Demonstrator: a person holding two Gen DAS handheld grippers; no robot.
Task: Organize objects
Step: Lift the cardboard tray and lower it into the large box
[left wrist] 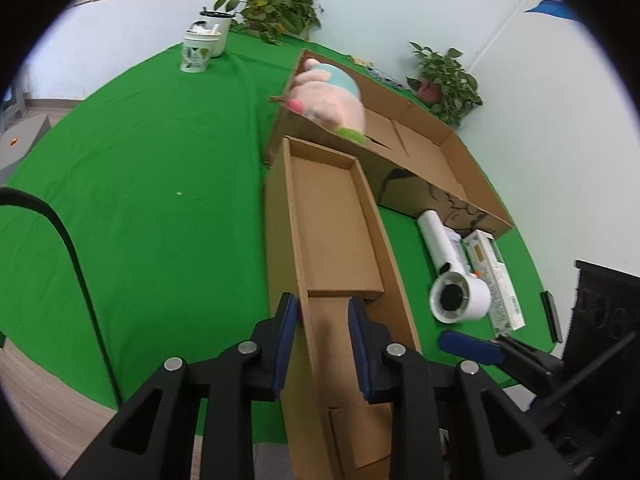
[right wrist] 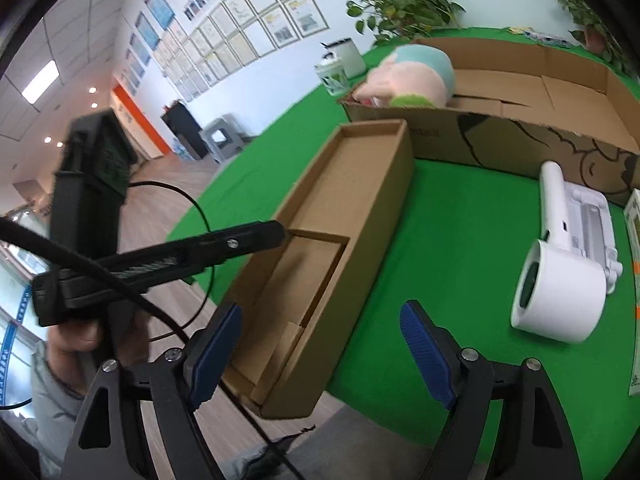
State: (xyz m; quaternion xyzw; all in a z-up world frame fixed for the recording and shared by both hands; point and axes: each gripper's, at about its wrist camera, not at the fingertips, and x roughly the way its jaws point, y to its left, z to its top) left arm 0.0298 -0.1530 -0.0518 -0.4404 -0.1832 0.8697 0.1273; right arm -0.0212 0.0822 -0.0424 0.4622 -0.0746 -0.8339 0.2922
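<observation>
Desk (left wrist: pixel 152 168): green cloth; broad bare stretch to your left, near edge falling to wood floor.
Large open carton (right wrist: pixel 520 92): far side, holding a pink plush toy (right wrist: pixel 412 76) at its left end.
Long shallow cardboard box (right wrist: pixel 340 216): overhangs the near desk edge; your left gripper (left wrist: pixel 322 308) straddles its left wall, jaws grasping it.
White handheld device (right wrist: pixel 560 292): right of the box, green gap between.
Right gripper (right wrist: pixel 320 344): jaws released, holding nothing.
White packet (left wrist: pixel 496 280): print illegible.

matt brown cardboard tray (right wrist: pixel 336 216); smooth glossy white plastic dryer (right wrist: pixel 560 280) at three o'clock; soft plush toy (right wrist: pixel 412 76); green cloth tablecloth (left wrist: pixel 160 168).
</observation>
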